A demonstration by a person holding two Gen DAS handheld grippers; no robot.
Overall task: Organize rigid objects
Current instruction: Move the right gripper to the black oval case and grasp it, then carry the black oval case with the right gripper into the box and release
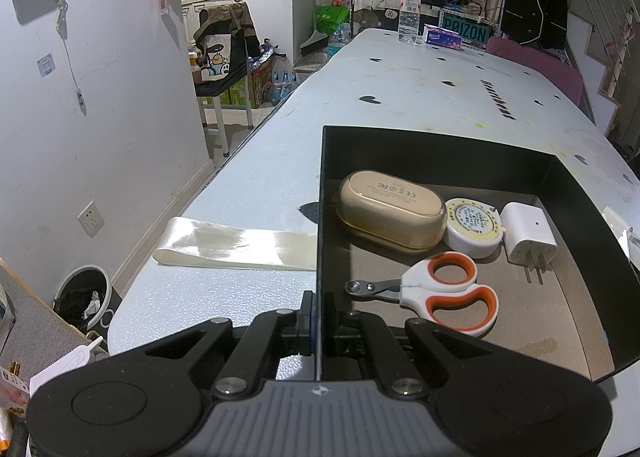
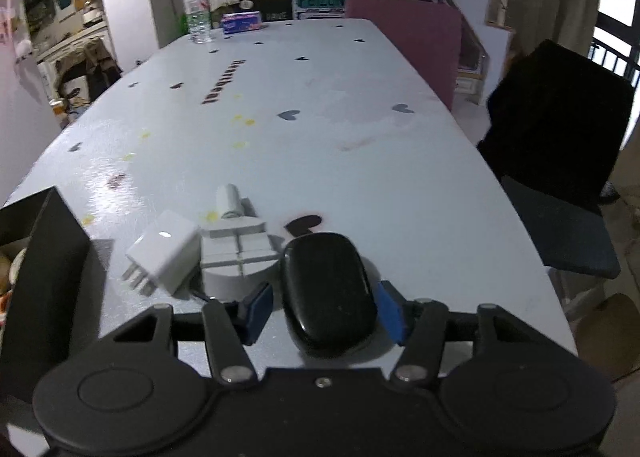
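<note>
While unpinched, black case [image 2: 329,293] sits between right tool [image 2: 326,309] pads.

Black tongs [image 2: 324,311], blue finger pads [image 2: 390,309], silver pivot screws, ribbed grey housing

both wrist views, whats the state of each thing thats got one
left gripper: shut on the black box's wall
black box: open-topped, partly filled
scissors: closed, flat in the box
right gripper: part open, straddling the black case
black case: closed, on the table
water bottle: upright, capped
</note>
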